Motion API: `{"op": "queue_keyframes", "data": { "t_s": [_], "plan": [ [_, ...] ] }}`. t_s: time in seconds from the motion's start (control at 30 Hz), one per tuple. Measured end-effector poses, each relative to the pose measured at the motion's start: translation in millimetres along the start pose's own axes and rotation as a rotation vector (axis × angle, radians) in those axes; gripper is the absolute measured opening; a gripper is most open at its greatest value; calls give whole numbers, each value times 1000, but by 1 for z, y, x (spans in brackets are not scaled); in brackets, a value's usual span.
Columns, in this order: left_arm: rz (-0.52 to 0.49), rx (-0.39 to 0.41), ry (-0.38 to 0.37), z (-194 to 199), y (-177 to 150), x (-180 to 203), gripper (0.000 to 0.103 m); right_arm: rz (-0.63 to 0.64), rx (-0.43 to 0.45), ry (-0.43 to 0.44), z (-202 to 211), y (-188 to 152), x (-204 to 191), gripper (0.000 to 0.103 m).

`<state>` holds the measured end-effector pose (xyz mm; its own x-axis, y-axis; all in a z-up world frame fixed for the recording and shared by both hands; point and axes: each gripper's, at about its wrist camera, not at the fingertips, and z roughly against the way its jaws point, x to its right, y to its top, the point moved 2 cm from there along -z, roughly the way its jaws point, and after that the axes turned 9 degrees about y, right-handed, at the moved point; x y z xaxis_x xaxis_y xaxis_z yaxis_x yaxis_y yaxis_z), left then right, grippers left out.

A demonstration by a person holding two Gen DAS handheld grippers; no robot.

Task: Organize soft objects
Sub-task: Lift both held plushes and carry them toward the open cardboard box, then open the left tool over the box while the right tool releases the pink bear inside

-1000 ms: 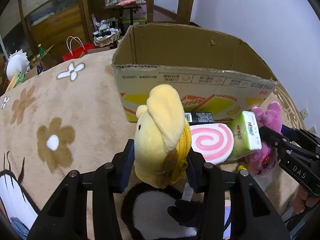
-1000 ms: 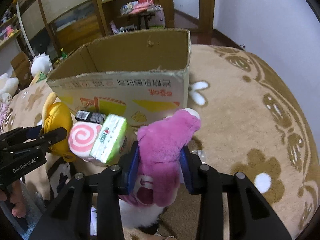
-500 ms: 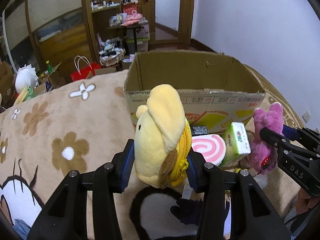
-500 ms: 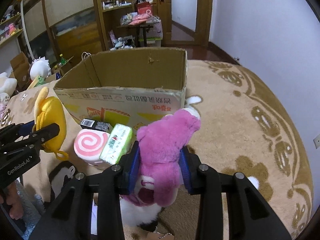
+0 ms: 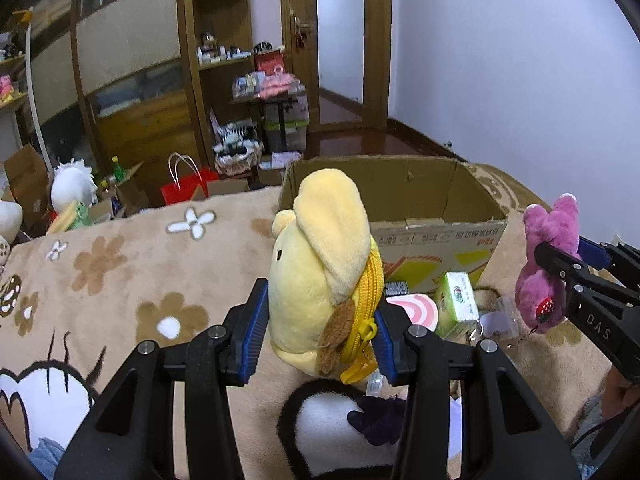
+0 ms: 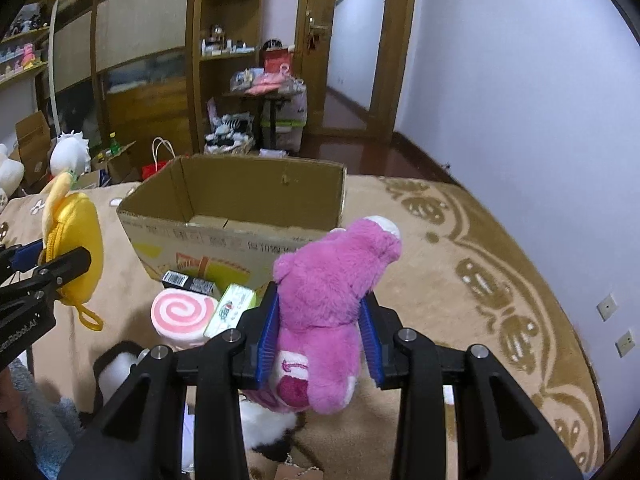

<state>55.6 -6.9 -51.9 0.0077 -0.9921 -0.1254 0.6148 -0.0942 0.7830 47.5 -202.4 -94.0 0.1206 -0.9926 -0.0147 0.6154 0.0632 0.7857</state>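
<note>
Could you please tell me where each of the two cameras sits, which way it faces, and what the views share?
Left wrist: on the left gripper, looking forward over the yellow plush it clamps, toward the cardboard box; the right gripper shows at right.
Right wrist: on the right gripper, looking over the pink plush it clamps, toward the box; the left gripper shows at left.
Shared: both plushes, the box, pink swirl cushion, tissue pack.

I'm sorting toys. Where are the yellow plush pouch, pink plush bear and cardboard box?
yellow plush pouch (image 5: 312,276), left wrist view, face.
pink plush bear (image 6: 328,280), right wrist view, back.
cardboard box (image 6: 240,188), right wrist view, inner far wall.
</note>
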Motion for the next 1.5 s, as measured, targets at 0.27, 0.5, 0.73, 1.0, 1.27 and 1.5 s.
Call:
{"op": "queue_keyframes", "data": {
  "t_s": [0.27,0.5,0.73,1.0,1.27,1.5],
  "plan": [
    [15,59,20,18,2,-2,45,13,82,-32,21,6,-1,39],
    [15,74,16,26,5,-5,45,28,138,-57,35,11,-2,39],
    [-14,97,0,28,11,3,45,24,181,-51,41,23,-1,39],
    [-42,141,12,24,34,5,45,17,236,-8,44,43,5,39],
    [-62,184,21,2,67,16,45,82,301,29,43,70,-2,39],
    [-83,199,46,-18,86,22,45,128,325,44,31,87,-9,39]
  ]
}}
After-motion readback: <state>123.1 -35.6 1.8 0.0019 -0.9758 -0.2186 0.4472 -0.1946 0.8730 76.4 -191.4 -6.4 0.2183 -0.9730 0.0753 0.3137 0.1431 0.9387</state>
